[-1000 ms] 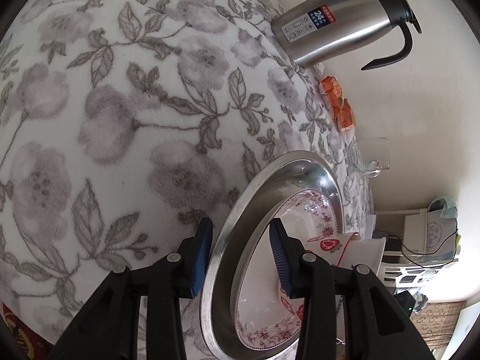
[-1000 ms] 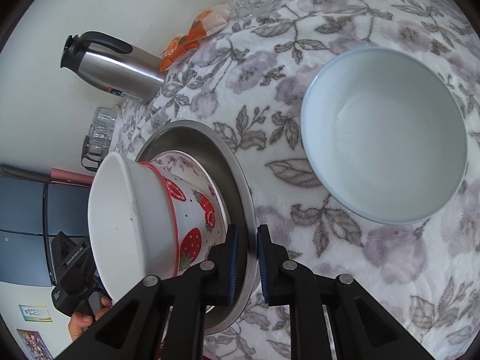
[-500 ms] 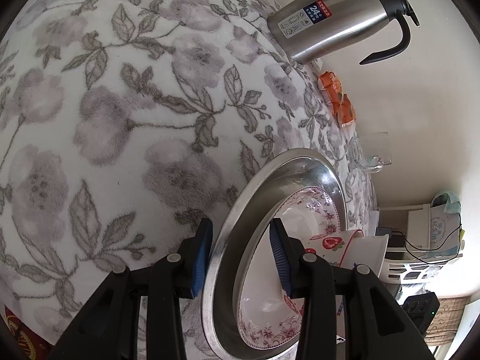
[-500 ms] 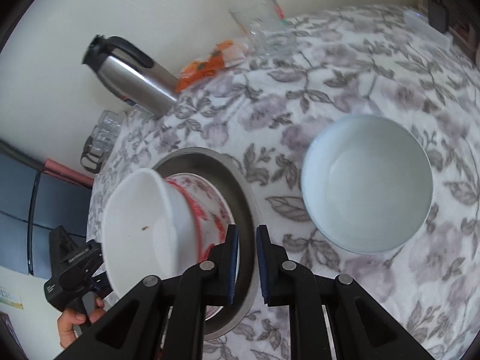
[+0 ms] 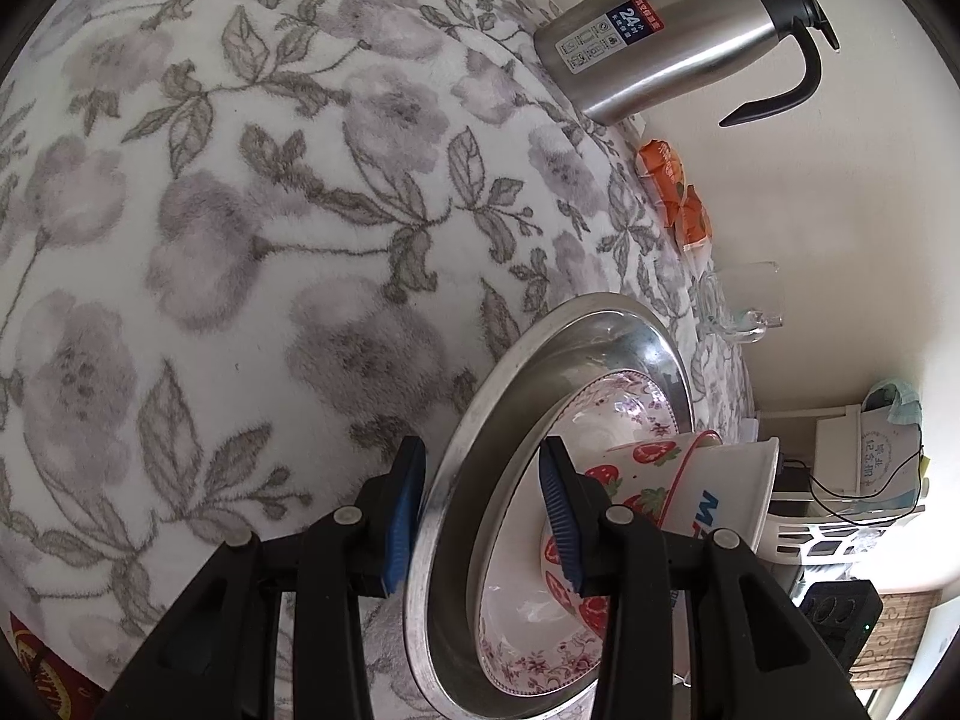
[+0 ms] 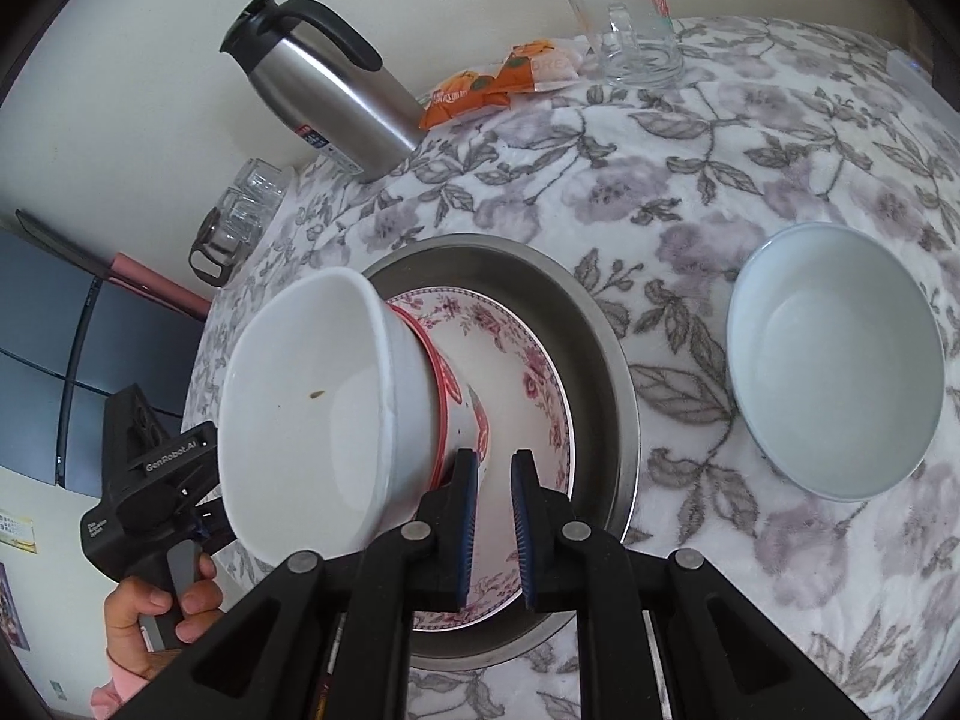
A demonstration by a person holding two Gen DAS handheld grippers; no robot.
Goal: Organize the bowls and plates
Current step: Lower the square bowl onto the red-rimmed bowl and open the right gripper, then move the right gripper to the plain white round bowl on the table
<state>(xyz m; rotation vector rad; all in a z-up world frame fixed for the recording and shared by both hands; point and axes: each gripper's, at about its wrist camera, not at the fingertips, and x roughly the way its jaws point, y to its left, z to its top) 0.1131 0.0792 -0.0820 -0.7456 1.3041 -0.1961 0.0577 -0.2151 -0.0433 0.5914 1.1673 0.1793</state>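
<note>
On the floral-clothed table [image 6: 750, 138] our steel basin [image 6: 606, 324] holds the rose-patterned plate [image 6: 534, 360], and our left gripper [image 5: 480, 510] straddles the basin's rim, jaws apart with slack either side. Our right gripper [image 6: 495, 516] is nearly closed; we cannot tell what it pinches, though the stacked strawberry bowl [image 6: 462, 402] and white bowl [image 6: 312, 408] hang tipped at its left finger, mouths facing away from the plate. Half a second ago that stack sat lower against the plate. Well off to the right sits the pale blue bowl [image 6: 834, 360], nearer our right gripper.
</note>
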